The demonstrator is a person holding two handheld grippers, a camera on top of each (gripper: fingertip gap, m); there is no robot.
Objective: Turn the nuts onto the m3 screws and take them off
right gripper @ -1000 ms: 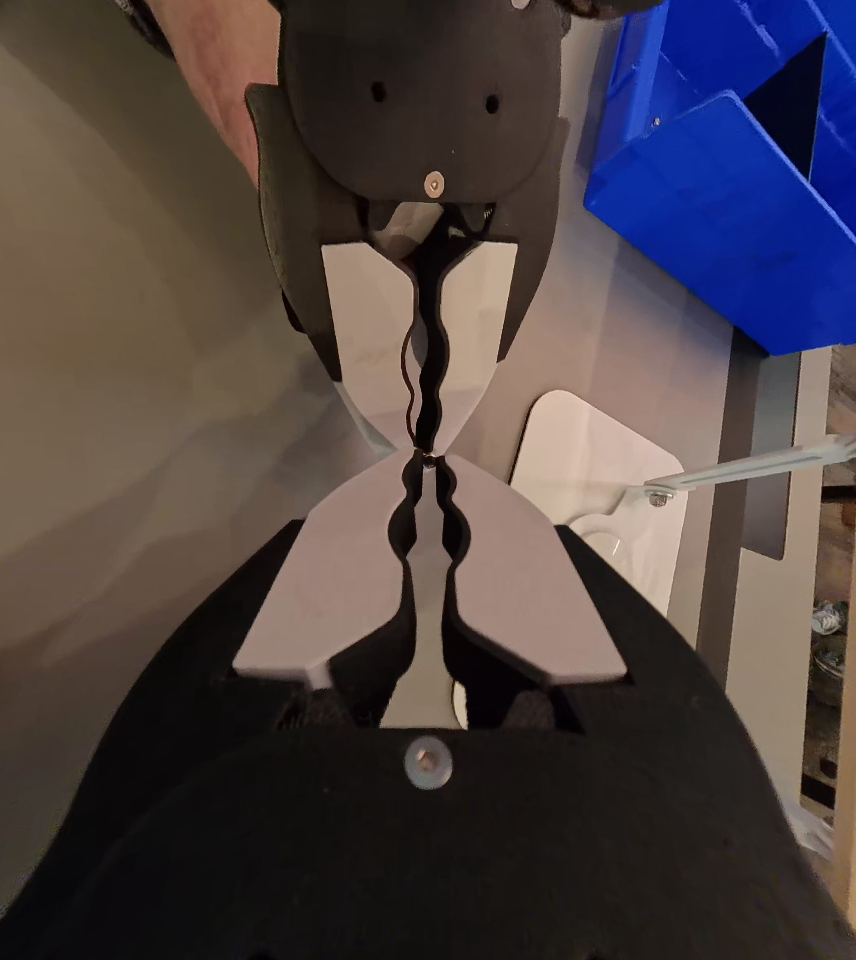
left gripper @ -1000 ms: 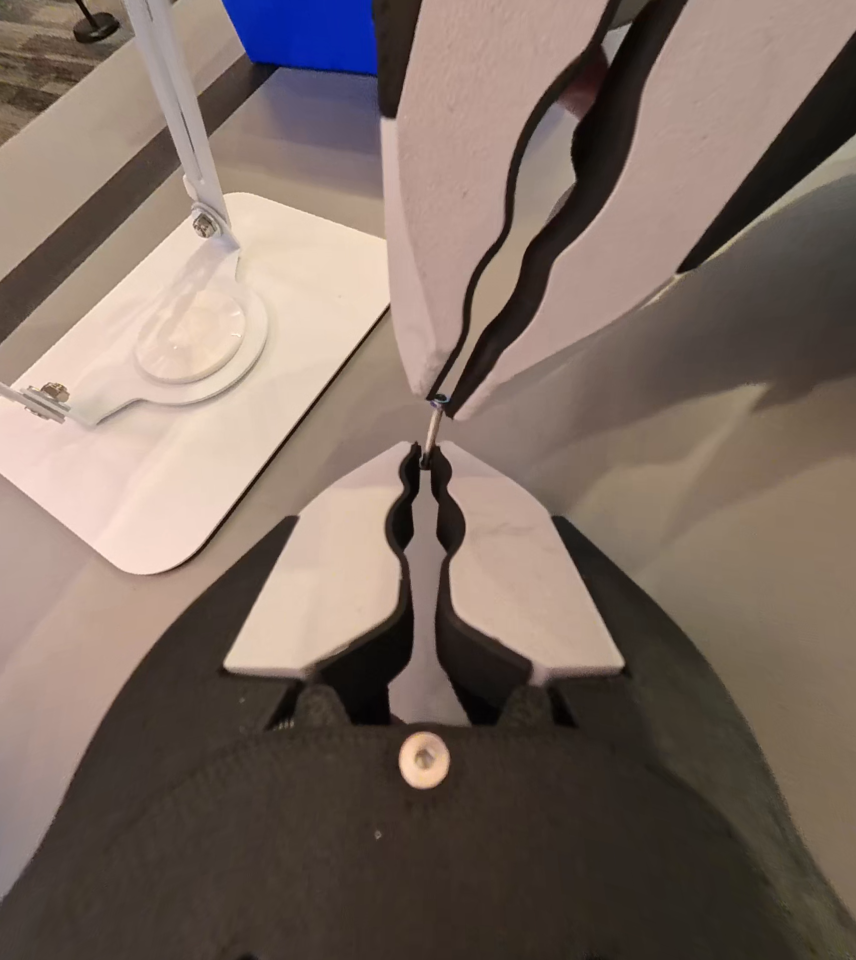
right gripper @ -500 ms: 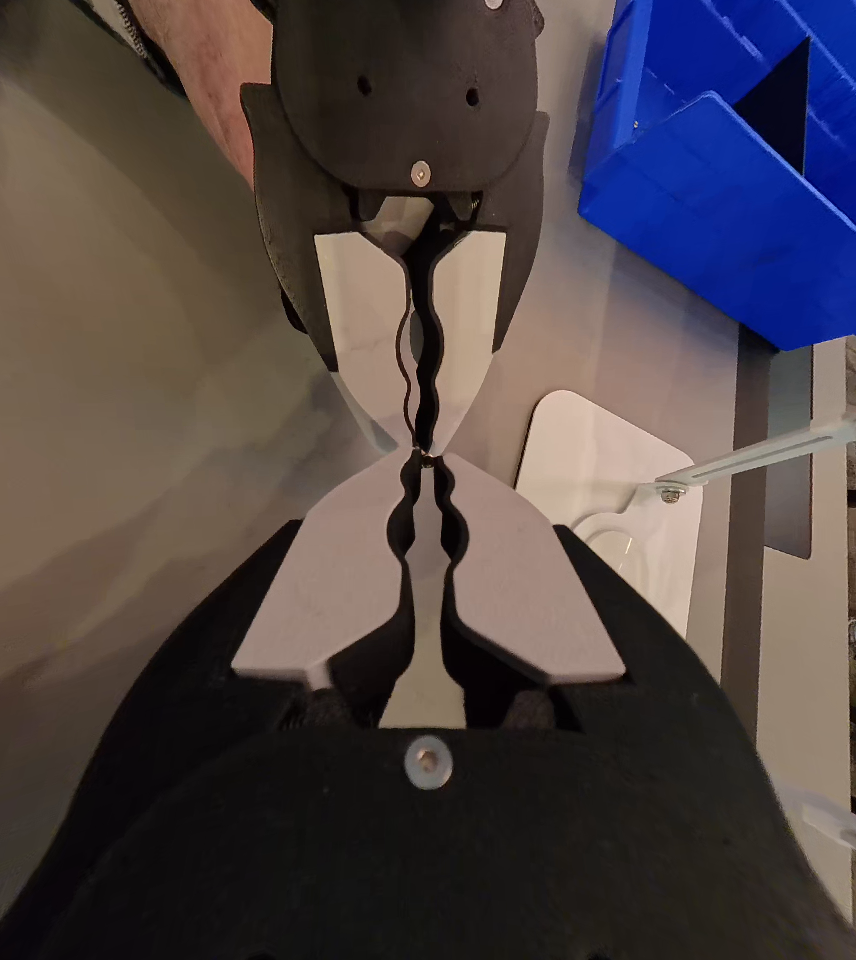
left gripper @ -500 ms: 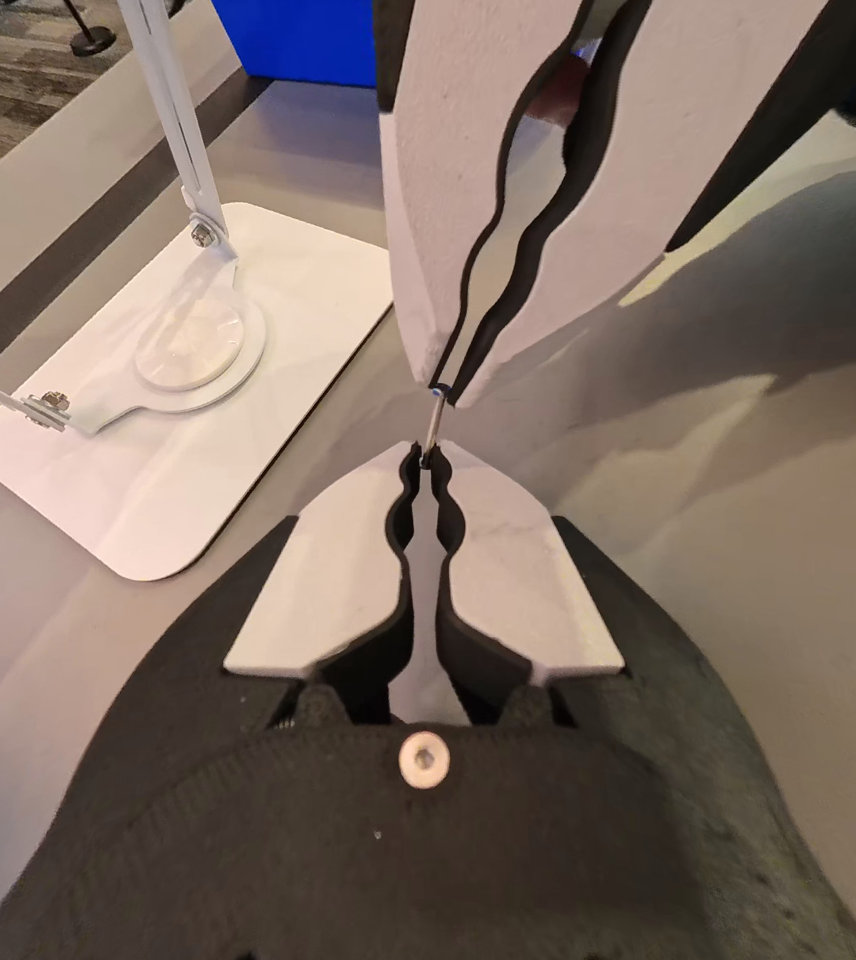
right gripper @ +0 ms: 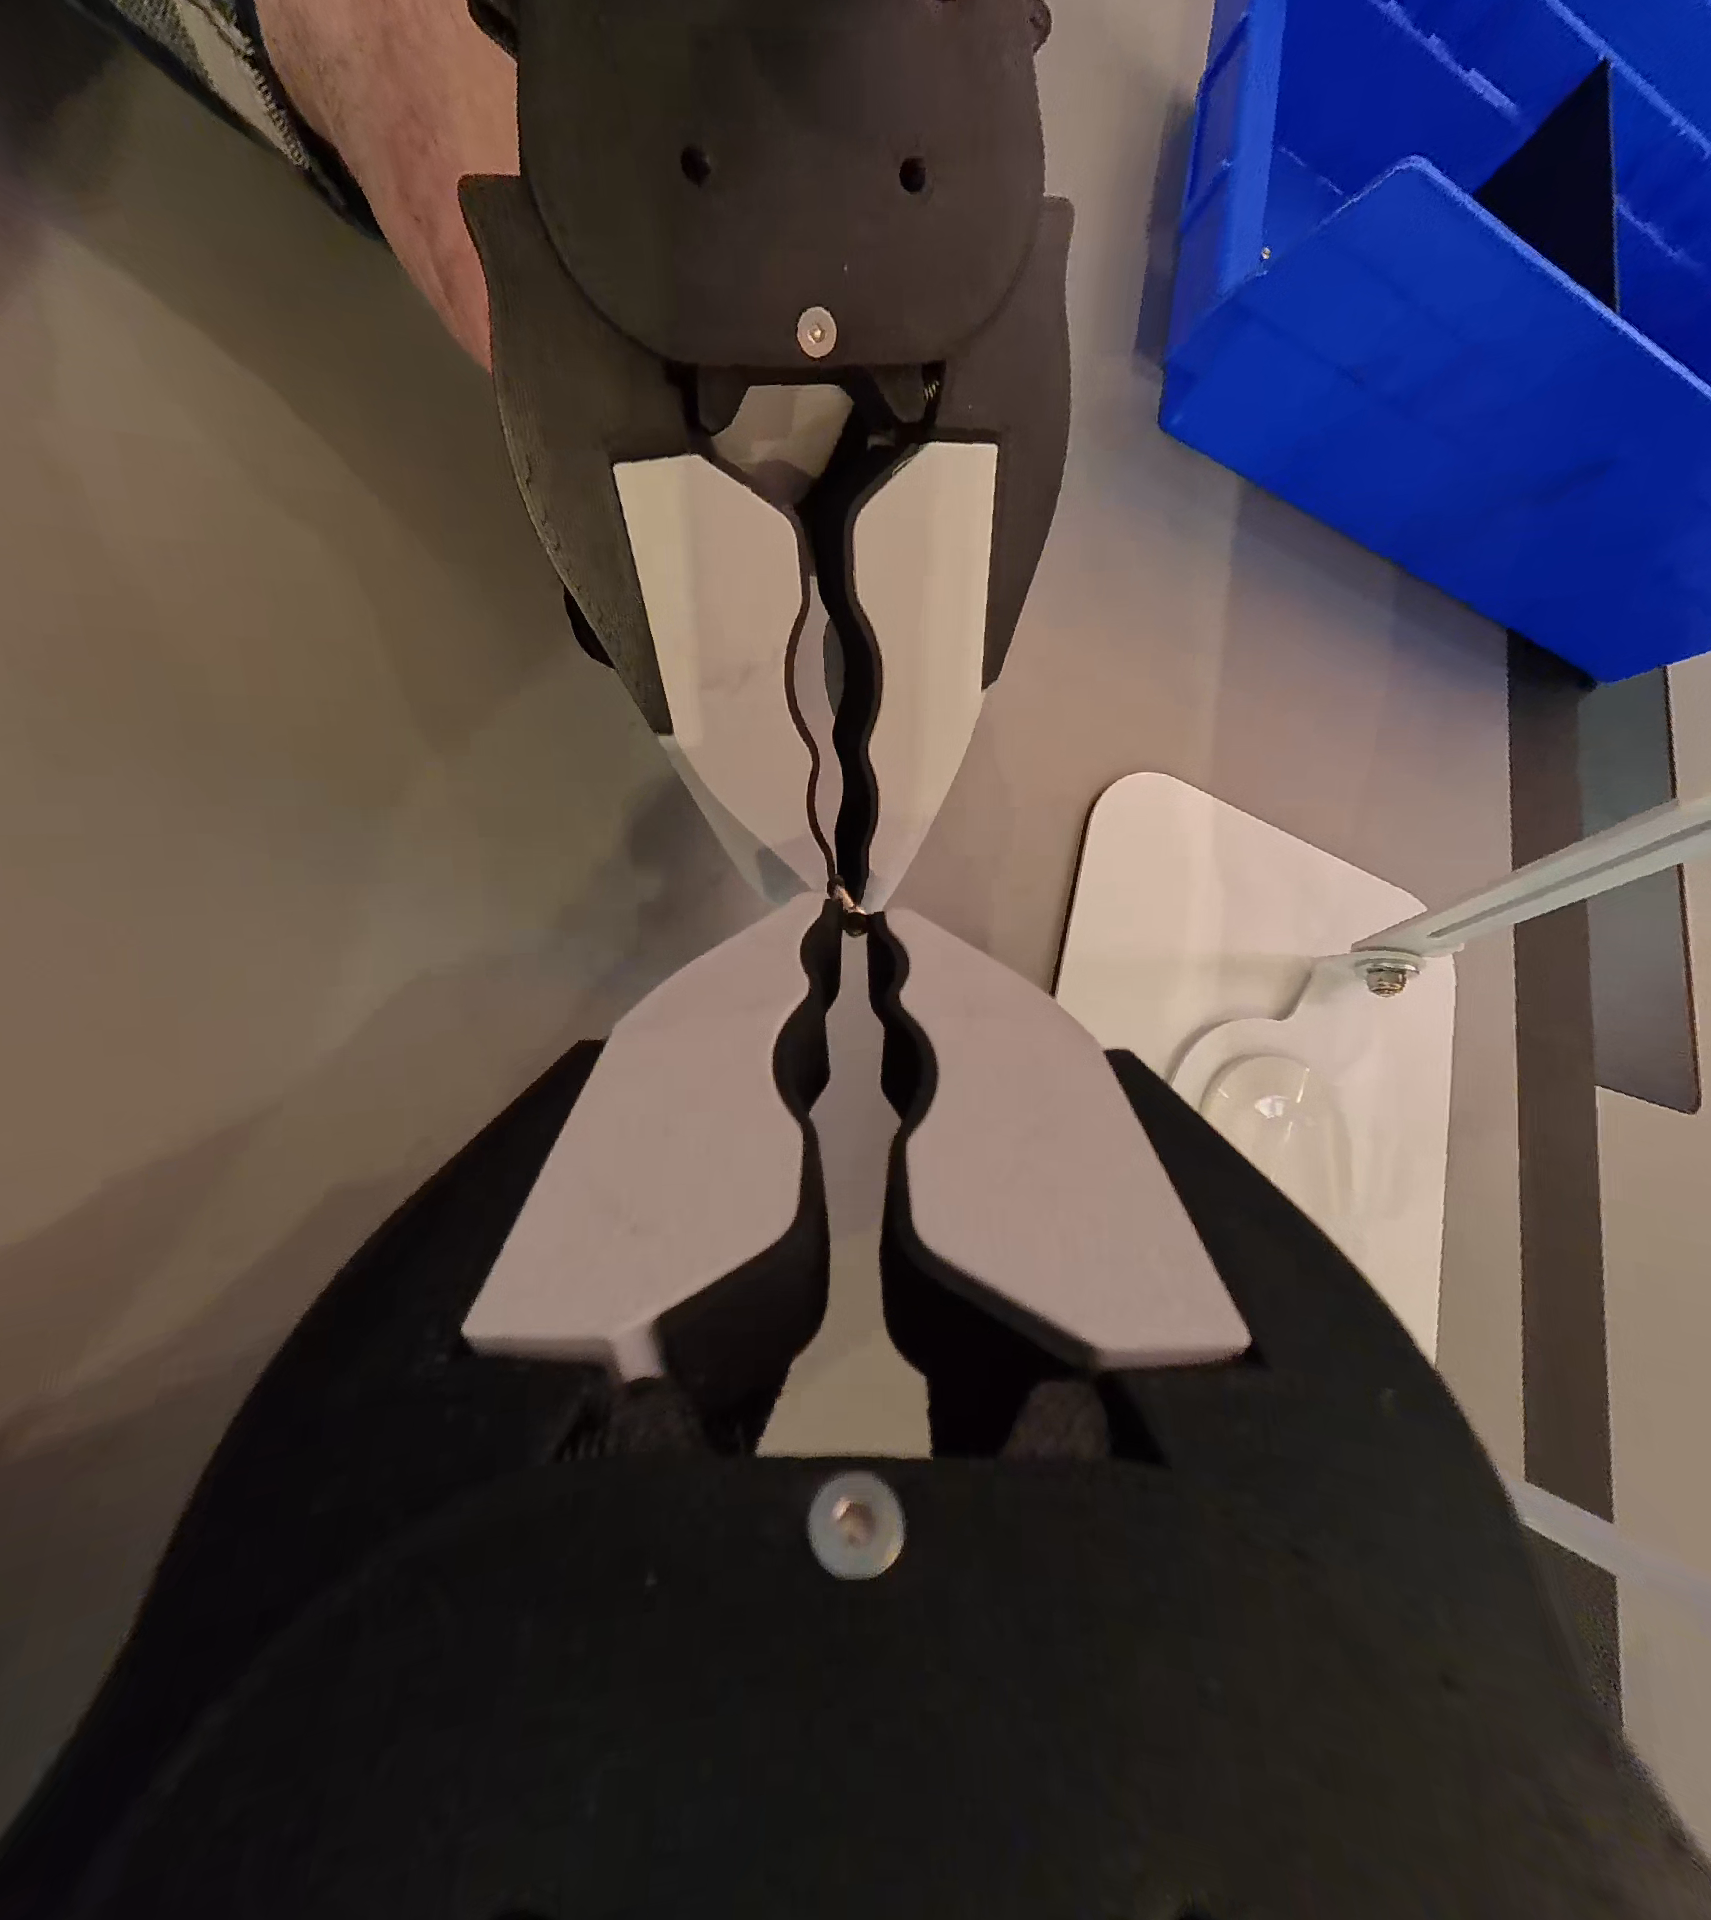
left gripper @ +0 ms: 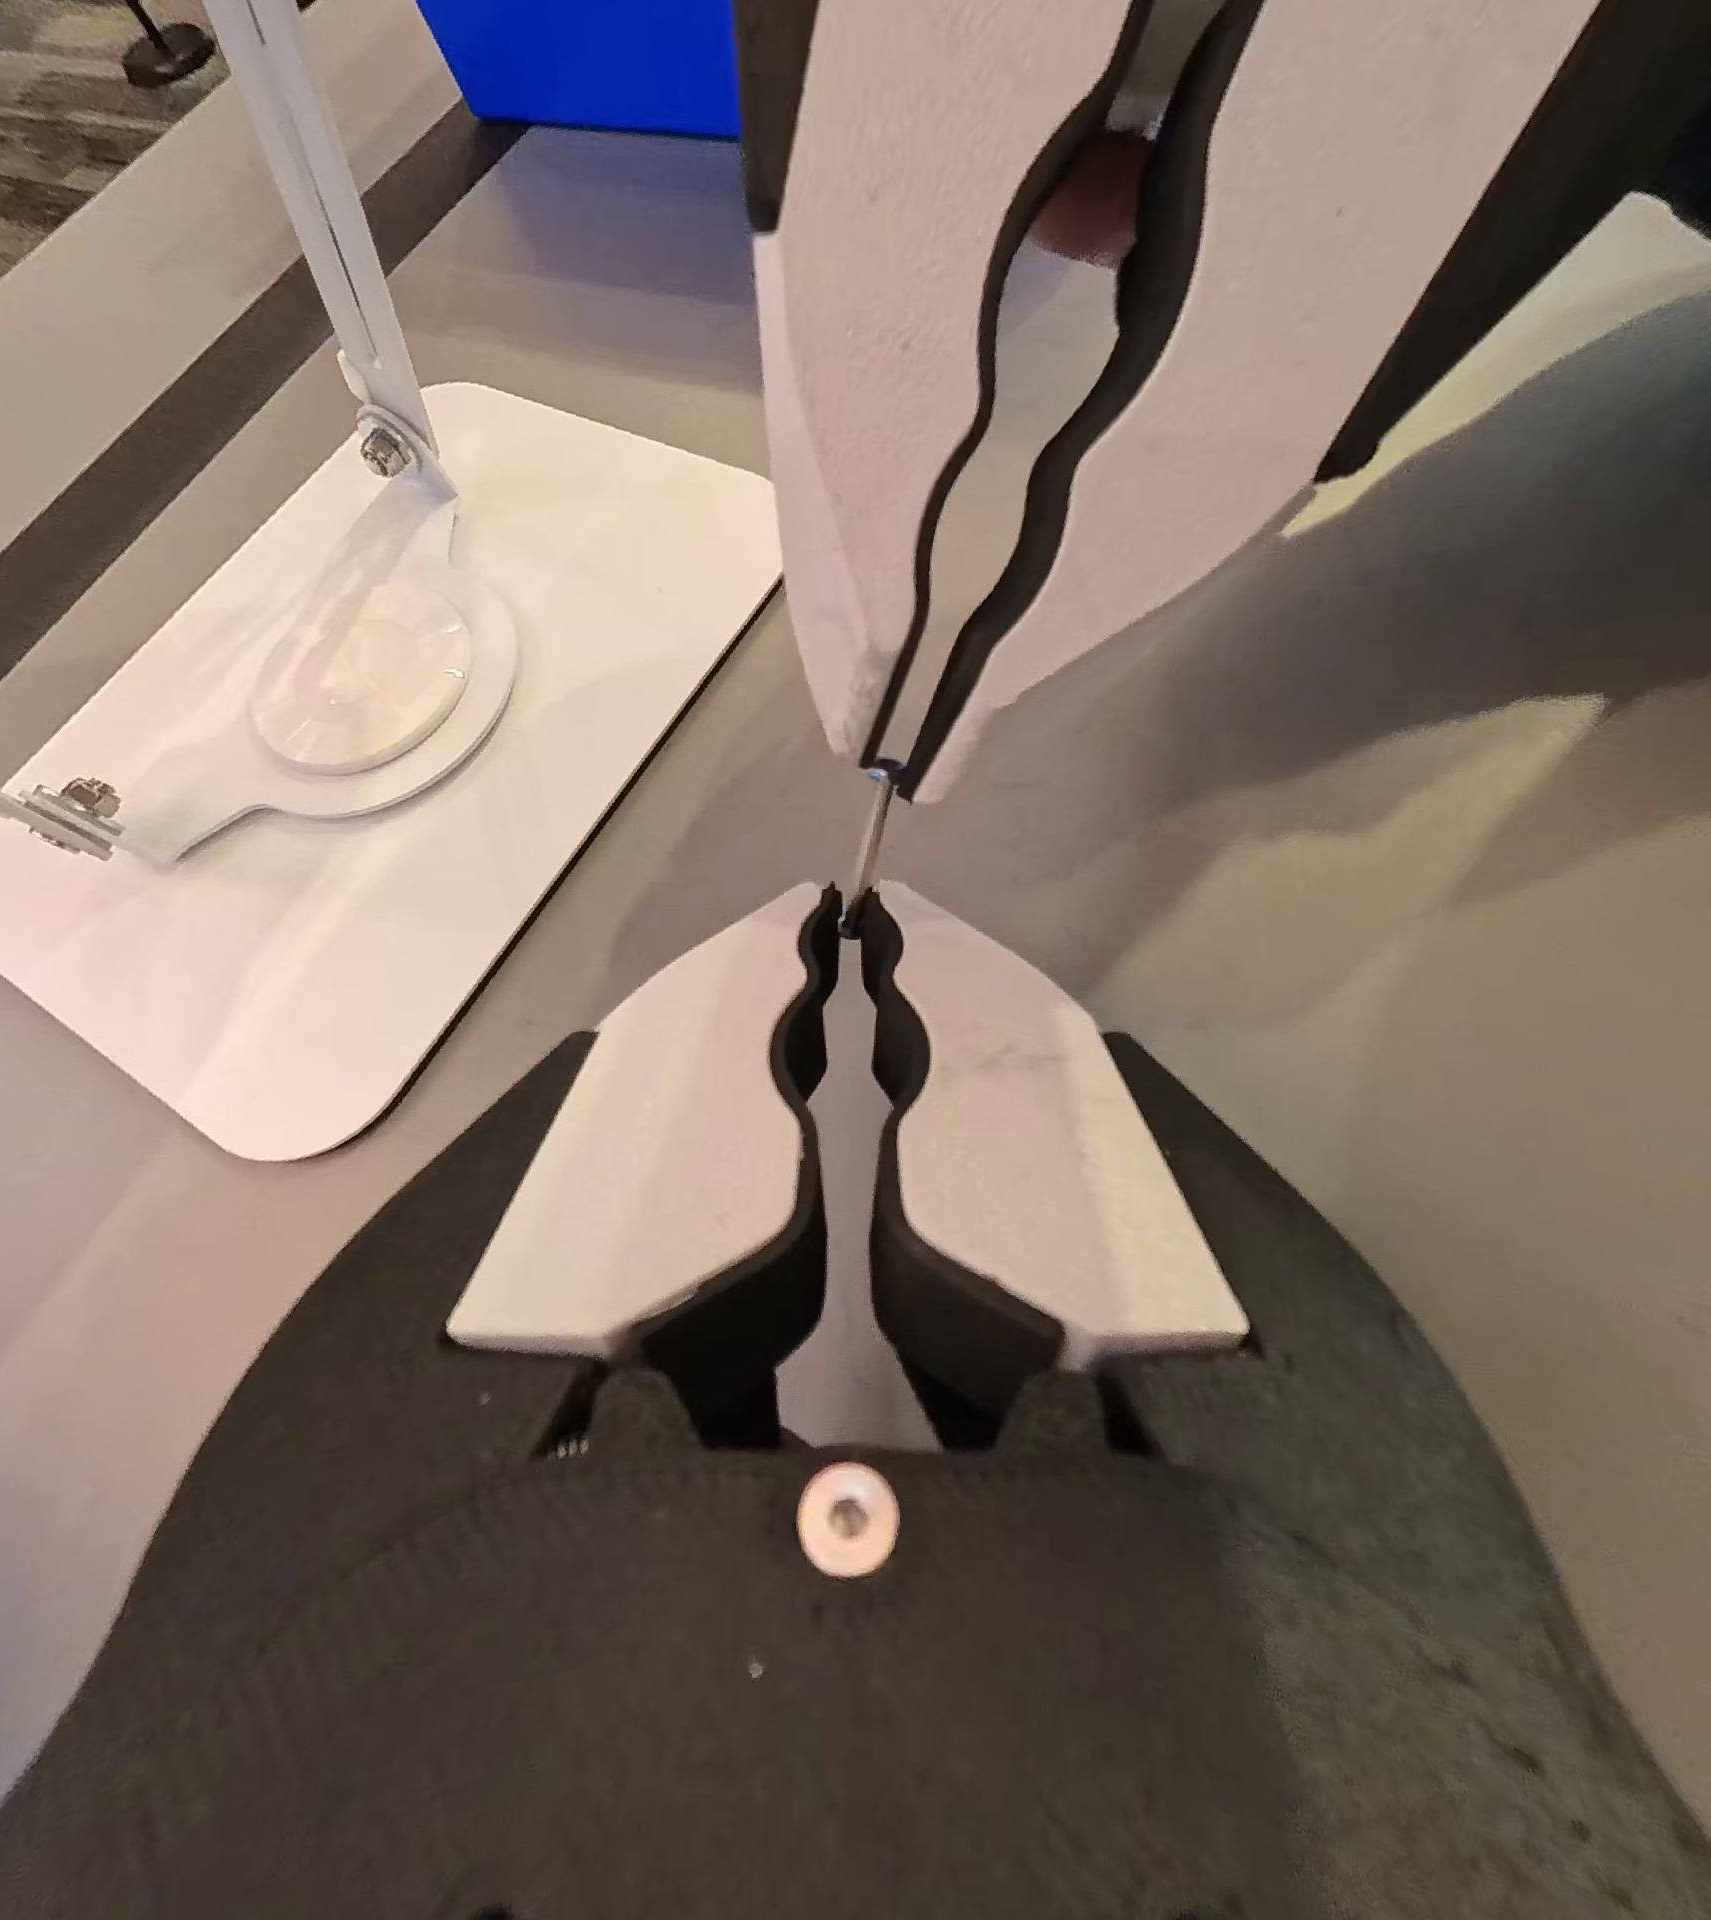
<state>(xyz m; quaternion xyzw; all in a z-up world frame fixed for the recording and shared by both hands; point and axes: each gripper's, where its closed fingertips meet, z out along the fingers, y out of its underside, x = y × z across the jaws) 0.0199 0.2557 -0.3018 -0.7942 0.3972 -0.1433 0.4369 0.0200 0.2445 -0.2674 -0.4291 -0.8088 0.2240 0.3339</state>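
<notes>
A thin metal screw (left gripper: 872, 842) spans the small gap between my two grippers, above the grey table (left gripper: 1453, 1039). My left gripper (left gripper: 846, 914) is shut on its near end, with both dark pads pressed to it. My right gripper (left gripper: 889, 771) comes in from above, tip to tip with the left, and is shut on the far end. In the right wrist view the screw (right gripper: 847, 902) shows only as a short glint between my right gripper (right gripper: 856, 923) and the left gripper (right gripper: 846, 883) facing it. A hand (right gripper: 394, 208) holds the left gripper.
A white base plate (left gripper: 207, 987) with a round lens (left gripper: 363, 686) and thin white arms (left gripper: 331, 208) lies to the left; it also shows in the right wrist view (right gripper: 1246, 914). A blue bin (right gripper: 1453, 416) stands behind. A dark strip (right gripper: 1599, 1143) crosses the table. Only a small space, under 4 cm, lies between the two pairs of fingers.
The two grippers have drawn slightly apart, so a little more of the screw shows between the tips. Both grasps have held throughout.
</notes>
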